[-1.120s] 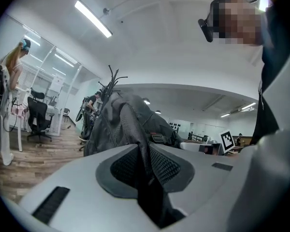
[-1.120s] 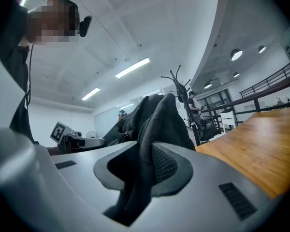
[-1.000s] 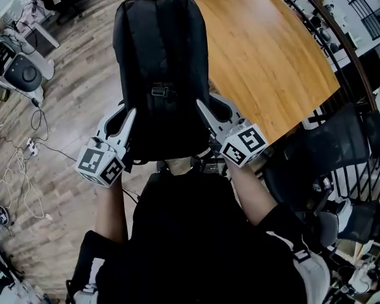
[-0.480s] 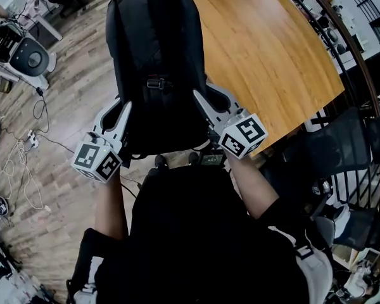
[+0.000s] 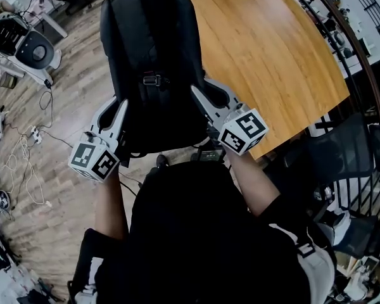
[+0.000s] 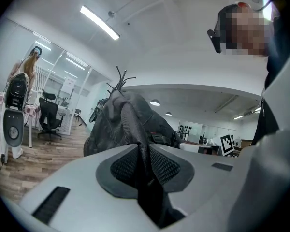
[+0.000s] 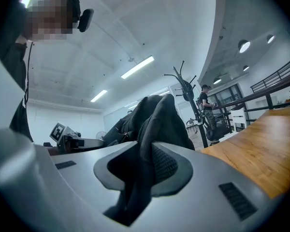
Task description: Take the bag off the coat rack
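A: Wood-plank floor underneath, and right up close the left tool has its jaws pinching a black mesh strap, webbing squeezed flat between the pads!
B: Same story on the other side, right tool clamped on the second strap, fabric running down through the gap
A: So where's the bag?
B: Up in the air between both tools, carried by those two straps, back panel towards the person, chest buckle dead centre. It hangs over the floor, its right edge overlapping the corner of the wooden desk
A: And further out?
B: That coat rack stands behind the bag in the right gripper view, not touching it, with a person beside the rack. Left gripper view shows its hooks poking up just past the top of the bag
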